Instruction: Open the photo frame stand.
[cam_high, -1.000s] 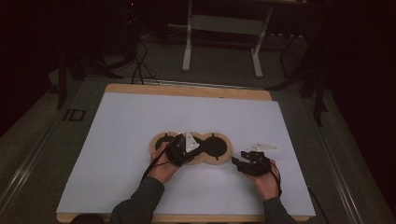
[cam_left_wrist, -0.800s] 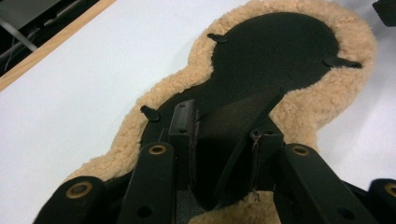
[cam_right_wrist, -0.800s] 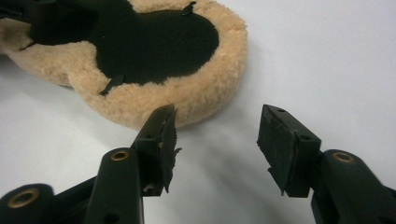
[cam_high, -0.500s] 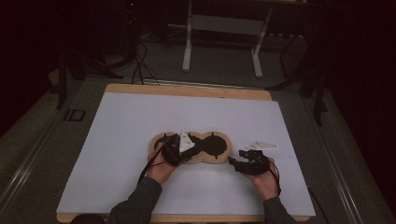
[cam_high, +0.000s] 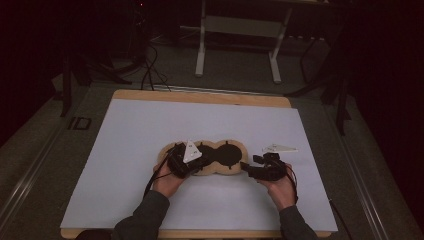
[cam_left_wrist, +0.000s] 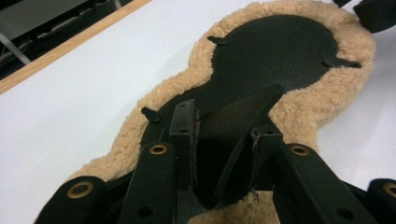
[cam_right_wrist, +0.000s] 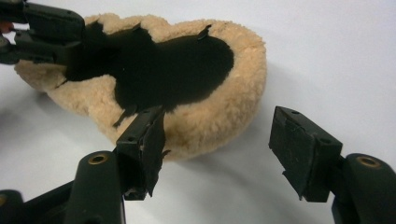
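A peanut-shaped pad (cam_high: 222, 156) with tan fleece edges (cam_left_wrist: 299, 107) and a black upper face lies on the white table cover. My left gripper (cam_high: 196, 163) is at its left end, shut (cam_left_wrist: 224, 126) on a black flap lifted from the pad's face. My right gripper (cam_high: 246, 168) rests just off the pad's right end (cam_right_wrist: 210, 116). Its jaws have just been opening and now stand wide (cam_right_wrist: 217, 135), with bare table between them and the fleece just ahead.
The white cover (cam_high: 125, 150) spreads over a wooden table (cam_high: 200, 96), with free room on all sides of the pad. A pale three-cornered plate (cam_high: 280, 148) sits just beyond the right gripper. Stand legs (cam_high: 201, 55) and cables are on the dark floor behind.
Both hands stay about where they were. The right gripper's jaws look spread a little wider beside the pad's right end.
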